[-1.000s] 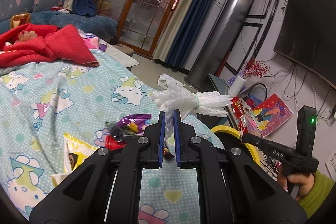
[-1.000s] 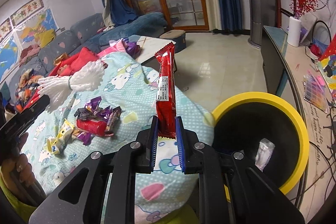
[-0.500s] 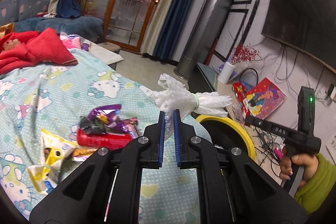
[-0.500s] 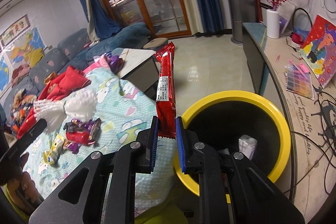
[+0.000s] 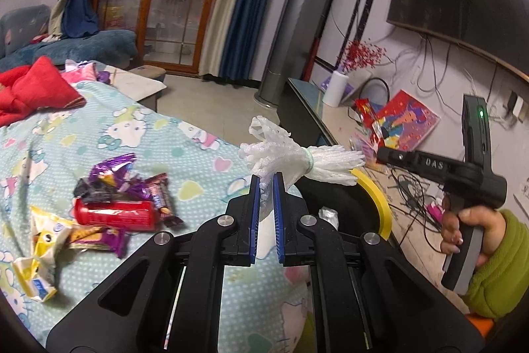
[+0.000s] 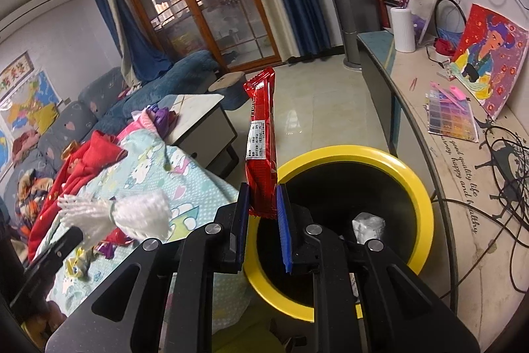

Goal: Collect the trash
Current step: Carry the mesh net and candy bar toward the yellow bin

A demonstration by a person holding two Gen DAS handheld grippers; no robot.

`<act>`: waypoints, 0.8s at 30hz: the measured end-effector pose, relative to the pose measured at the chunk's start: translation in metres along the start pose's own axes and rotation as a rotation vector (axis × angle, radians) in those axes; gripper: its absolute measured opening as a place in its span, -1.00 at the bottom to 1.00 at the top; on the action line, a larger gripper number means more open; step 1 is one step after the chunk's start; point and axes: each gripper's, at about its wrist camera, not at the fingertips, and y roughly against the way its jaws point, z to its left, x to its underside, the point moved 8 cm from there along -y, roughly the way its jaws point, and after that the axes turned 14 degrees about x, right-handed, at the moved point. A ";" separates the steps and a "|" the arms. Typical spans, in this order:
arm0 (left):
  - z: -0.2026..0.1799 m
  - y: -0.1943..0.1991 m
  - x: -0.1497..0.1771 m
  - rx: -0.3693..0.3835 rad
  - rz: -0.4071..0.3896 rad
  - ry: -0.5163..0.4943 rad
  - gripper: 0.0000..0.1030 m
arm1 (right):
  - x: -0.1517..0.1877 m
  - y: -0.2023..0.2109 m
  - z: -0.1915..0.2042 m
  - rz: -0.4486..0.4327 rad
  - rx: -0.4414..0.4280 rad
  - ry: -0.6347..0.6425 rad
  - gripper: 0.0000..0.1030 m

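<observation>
Two pieces are in hand: my left gripper (image 5: 264, 184) clamps a white foam net (image 5: 297, 159) and my right gripper (image 6: 261, 204) pinches a red wrapper (image 6: 261, 134), upright by the bin (image 6: 420, 187) rim. I'd bring each squarely above the opening before releasing, so neither lands on the bed (image 5: 132, 134).

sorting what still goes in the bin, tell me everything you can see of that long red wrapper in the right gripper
The red wrapper is a long, narrow, glossy foil-like packet with a crimped, serrated top edge and a white printed label partway up its side. It stands nearly upright, pinched at its lower end between the blue pads of the right gripper, which is shut on it; nothing else touches it. Its top rises free against the floor and doors behind. In this view its bottom hangs at the near rim of the yellow bin, whose black inside holds a white crumpled scrap.
</observation>
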 end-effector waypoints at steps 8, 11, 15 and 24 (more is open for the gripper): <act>-0.019 -0.025 0.012 0.017 0.055 -0.045 -0.92 | 0.001 -0.006 -0.021 0.013 0.016 -0.047 -0.69; -0.027 -0.034 0.016 0.024 0.075 -0.067 -0.92 | 0.002 -0.010 -0.027 0.022 0.024 -0.055 -0.69; -0.035 -0.047 0.022 0.033 0.104 -0.092 -0.92 | 0.005 -0.017 -0.036 0.039 0.037 -0.071 -0.69; -0.046 -0.075 0.036 0.045 0.176 -0.135 -0.92 | 0.013 -0.032 -0.054 0.073 0.064 -0.101 -0.69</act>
